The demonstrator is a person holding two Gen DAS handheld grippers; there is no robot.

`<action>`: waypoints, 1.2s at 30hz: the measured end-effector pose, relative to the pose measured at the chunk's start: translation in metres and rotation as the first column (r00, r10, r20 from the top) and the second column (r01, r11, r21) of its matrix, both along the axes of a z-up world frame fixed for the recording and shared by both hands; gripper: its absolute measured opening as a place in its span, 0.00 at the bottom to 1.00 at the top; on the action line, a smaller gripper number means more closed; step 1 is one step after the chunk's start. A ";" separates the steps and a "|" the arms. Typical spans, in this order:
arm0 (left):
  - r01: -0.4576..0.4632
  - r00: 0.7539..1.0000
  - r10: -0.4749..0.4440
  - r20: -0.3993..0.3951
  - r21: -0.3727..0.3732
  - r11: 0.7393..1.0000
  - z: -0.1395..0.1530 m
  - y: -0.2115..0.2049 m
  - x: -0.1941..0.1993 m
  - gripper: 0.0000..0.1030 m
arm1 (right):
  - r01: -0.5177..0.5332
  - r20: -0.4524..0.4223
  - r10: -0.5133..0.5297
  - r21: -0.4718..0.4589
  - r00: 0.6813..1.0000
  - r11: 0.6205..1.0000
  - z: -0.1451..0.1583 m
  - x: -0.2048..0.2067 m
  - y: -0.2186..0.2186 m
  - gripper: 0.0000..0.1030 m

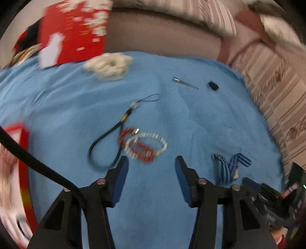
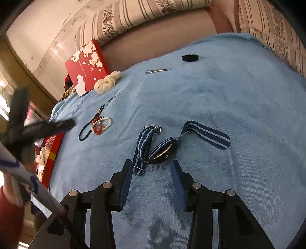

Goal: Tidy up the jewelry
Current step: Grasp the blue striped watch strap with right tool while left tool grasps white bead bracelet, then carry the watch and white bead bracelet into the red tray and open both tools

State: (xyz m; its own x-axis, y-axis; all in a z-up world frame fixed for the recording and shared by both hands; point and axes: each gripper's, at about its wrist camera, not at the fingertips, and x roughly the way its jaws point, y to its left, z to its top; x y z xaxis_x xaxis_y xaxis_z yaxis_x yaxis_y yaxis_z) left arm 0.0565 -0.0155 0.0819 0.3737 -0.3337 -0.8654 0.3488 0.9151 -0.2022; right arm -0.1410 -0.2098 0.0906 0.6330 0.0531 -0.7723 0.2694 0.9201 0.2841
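hovering open left gripper (image 1: 151, 162) near bead bracelets (image 1: 143, 145), right gripper (image 2: 152, 166) open by striped watch (image 2: 162, 151), red box (image 2: 86, 65) writing perhaps unreadable

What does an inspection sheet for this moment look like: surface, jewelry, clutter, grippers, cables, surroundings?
Surface: blue towel, spread flat.
Job's things: red and white bracelets overlapping; dark strap beside them; striped watch face down; hair clip; black hair tie; cream scrunchie.
Clutter: nothing seen.
Grippers: left gripper open over the towel near the bracelets; right gripper open just short of the watch.
Cables: black cable at the left gripper.
Surroundings: red flowered box; striped cushions.
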 end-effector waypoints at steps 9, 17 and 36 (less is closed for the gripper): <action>0.323 0.941 -0.339 -0.011 0.334 0.885 -0.050 -0.064 0.034 0.24 | 0.004 0.036 -0.002 -0.040 0.999 0.999 -0.005 -0.004 -0.009 0.43; 0.399 0.906 -0.421 -0.034 0.399 0.826 -0.067 -0.085 0.046 0.18 | 0.032 0.045 -0.035 0.053 0.998 0.998 -0.015 -0.003 -0.023 0.44; 0.226 0.970 -0.203 0.138 -0.178 0.958 0.071 0.011 -0.041 0.05 | 0.139 -0.001 -0.144 0.271 0.990 0.953 -0.028 0.037 -0.052 0.42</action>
State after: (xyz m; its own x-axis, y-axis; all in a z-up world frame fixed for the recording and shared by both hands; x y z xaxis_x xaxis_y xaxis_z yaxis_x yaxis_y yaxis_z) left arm 0.0150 -0.0045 0.1533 0.3698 -0.5718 -0.7323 0.5639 0.7646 -0.3122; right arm -0.1038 -0.2616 0.0623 0.6634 0.1661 -0.7296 0.3839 0.7614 0.5223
